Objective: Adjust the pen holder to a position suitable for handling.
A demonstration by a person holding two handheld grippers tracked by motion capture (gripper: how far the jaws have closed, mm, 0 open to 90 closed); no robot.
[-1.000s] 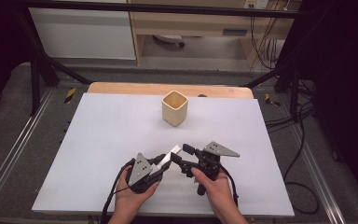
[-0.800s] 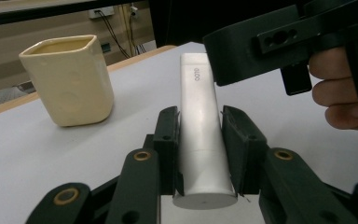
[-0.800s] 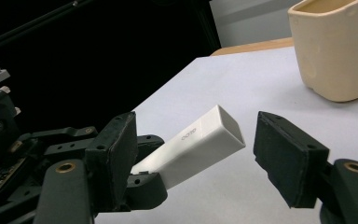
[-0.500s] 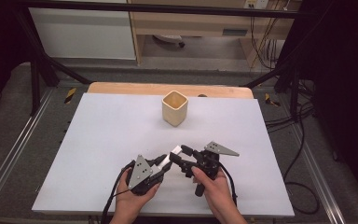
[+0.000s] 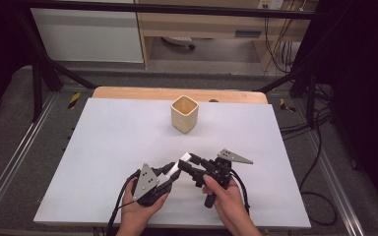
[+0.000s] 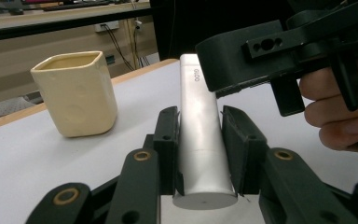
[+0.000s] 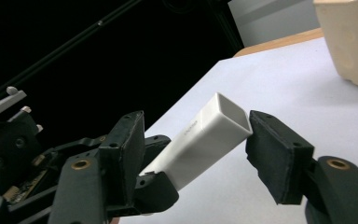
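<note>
A white rectangular tube [image 5: 183,160] is held just above the white table top [image 5: 103,147], near its front edge. My left gripper [image 5: 172,172] is shut on the tube's near end; in the left gripper view its jaws press both sides of the tube [image 6: 200,140]. My right gripper [image 5: 191,164] comes in from the right. It stands open with its jaws on either side of the tube's far end [image 7: 214,130], and the right pad [image 7: 279,154] is almost touching a corner. A cream square cup [image 5: 184,114] stands upright farther back at the middle.
The cup [image 6: 74,93] is a hand's length beyond the tube, and its lower corner appears as a cream edge [image 7: 349,37] in the right gripper view. A wooden strip [image 5: 128,93] borders the table's far side. Dark frame rails and cables run along both sides.
Almost nothing: both hands and the tube have drifted slightly toward the front edge, and the right jaws sit closer around the tube's end.
</note>
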